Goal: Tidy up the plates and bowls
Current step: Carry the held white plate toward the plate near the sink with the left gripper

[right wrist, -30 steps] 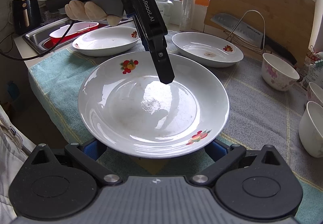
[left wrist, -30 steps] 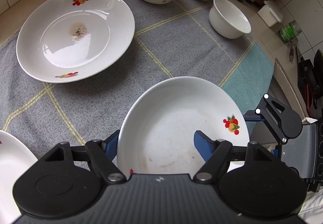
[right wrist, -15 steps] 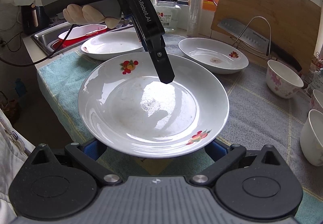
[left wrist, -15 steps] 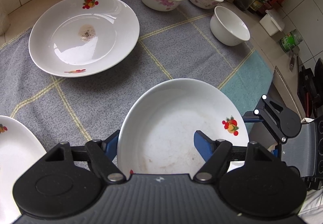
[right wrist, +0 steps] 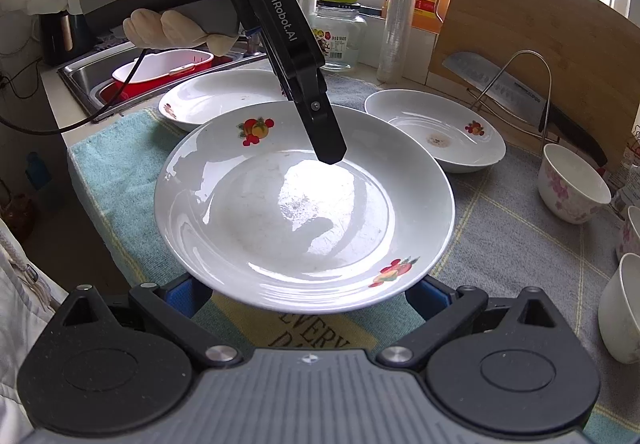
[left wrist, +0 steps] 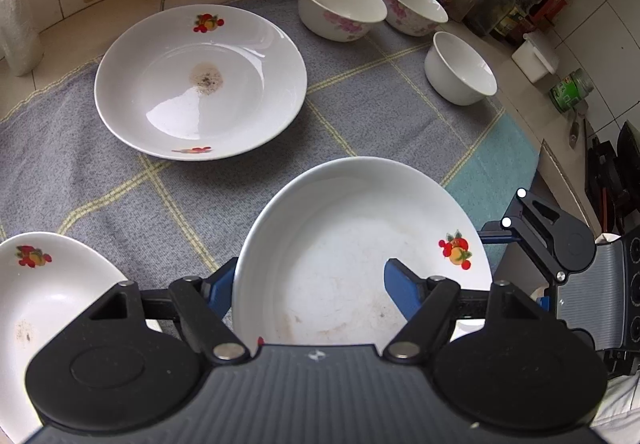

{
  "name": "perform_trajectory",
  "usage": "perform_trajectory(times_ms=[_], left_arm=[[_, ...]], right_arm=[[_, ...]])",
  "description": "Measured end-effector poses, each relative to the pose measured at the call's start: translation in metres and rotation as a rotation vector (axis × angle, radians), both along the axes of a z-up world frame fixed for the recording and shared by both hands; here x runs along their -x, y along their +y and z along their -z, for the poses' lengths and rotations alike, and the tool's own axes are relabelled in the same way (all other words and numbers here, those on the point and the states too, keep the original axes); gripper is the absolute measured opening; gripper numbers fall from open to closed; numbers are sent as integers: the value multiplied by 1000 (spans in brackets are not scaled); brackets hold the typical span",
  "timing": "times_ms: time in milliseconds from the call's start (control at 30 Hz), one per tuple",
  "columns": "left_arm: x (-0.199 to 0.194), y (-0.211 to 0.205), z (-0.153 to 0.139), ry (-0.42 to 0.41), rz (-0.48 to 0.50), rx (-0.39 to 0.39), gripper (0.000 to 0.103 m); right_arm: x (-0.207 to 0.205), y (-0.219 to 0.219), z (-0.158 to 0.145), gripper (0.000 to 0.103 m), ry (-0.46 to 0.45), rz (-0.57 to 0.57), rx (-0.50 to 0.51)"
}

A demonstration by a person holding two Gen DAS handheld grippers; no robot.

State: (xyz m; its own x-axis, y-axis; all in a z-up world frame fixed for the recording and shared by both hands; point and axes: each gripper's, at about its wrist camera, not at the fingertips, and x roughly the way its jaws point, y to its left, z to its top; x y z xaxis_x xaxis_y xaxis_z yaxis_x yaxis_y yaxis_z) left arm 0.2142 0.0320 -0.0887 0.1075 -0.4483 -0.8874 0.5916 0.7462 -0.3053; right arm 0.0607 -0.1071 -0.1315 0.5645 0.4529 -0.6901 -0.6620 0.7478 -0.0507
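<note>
The plate (left wrist: 360, 256) is pinched at its rim by the left gripper (left wrist: 308, 284) above the cloth (left wrist: 120, 180) — right gripper (right wrist: 308, 294) spread beneath — stacking onto the stained plate (left wrist: 200, 80) is judged next.

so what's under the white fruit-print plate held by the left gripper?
Under the white fruit-print plate: teal cloth with partly hidden lettering. The right gripper fingers reach beneath; contact is hidden.

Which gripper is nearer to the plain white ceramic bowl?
Right. The right gripper has the plain white bowl close on its right; the left gripper sits across the white plate, farther off.
</note>
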Motion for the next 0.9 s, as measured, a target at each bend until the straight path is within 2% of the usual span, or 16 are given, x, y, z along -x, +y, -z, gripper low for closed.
perform_trajectory(times_ms=[533, 900], left_arm=[[-8, 43, -15, -40, -31, 14, 75], [-9, 90, -22, -59, -88, 19, 75]], right_arm=[[-18, 42, -12, 103, -22, -19, 11], [-32, 78, -16, 103, -33, -68, 12]])
